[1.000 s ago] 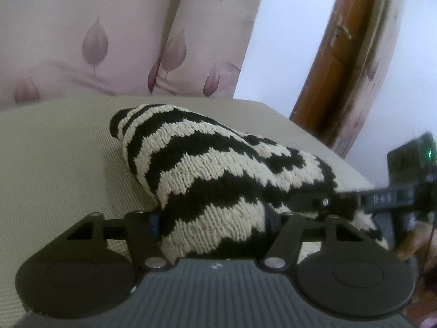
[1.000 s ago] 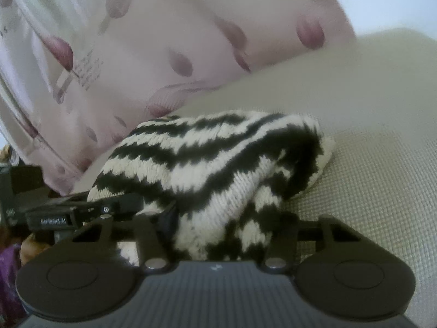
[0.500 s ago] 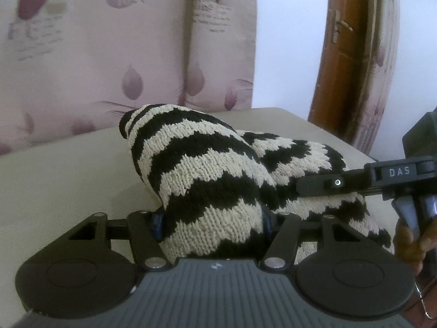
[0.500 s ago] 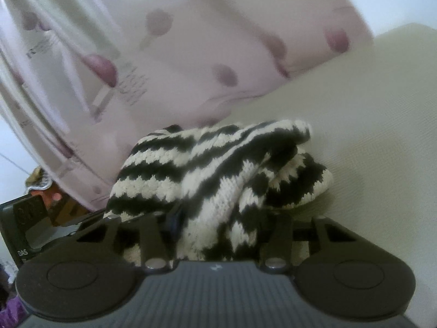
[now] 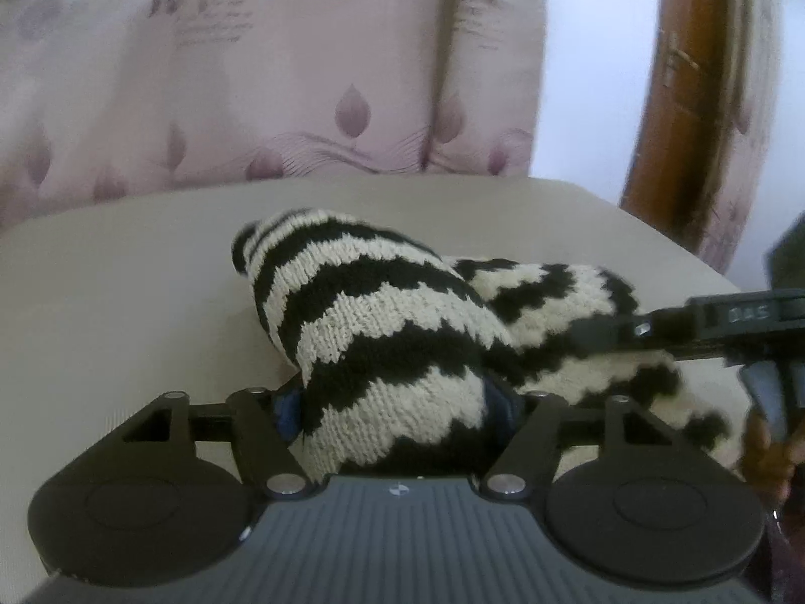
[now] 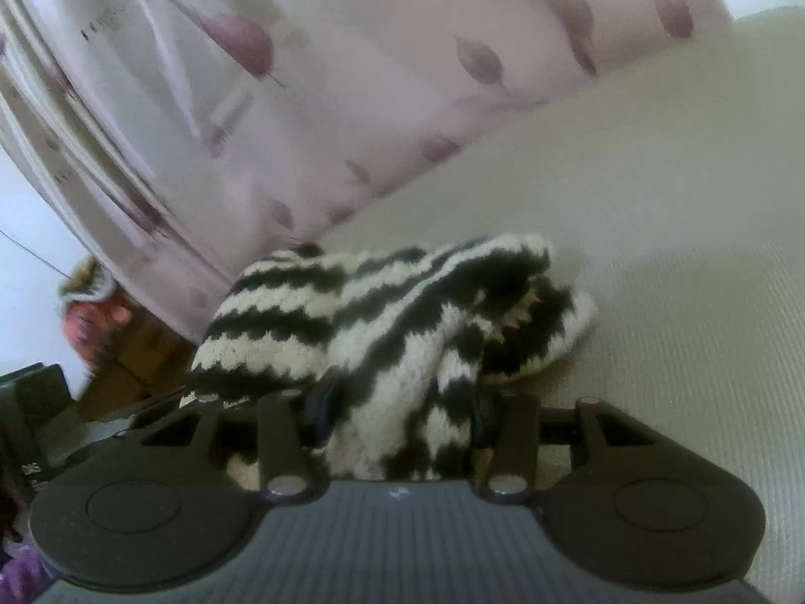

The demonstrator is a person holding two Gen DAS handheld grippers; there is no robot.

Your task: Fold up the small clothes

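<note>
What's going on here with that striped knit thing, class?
A person is folding a black-and-cream striped knitted garment on a beige padded surface, one handheld gripper in each hand. The left gripper has a bunch of the knit between its fingers; its jaws have just been opening. The right gripper clamps another bunch. A pink patterned curtain hangs behind.

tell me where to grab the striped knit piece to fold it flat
The striped knit piece is bunched in a heap on the beige surface. Probably best to take two near corners of one edge, a gripper on each, coming from the near side, low along the surface. The left gripper and right gripper already have knit between their jaws.
</note>
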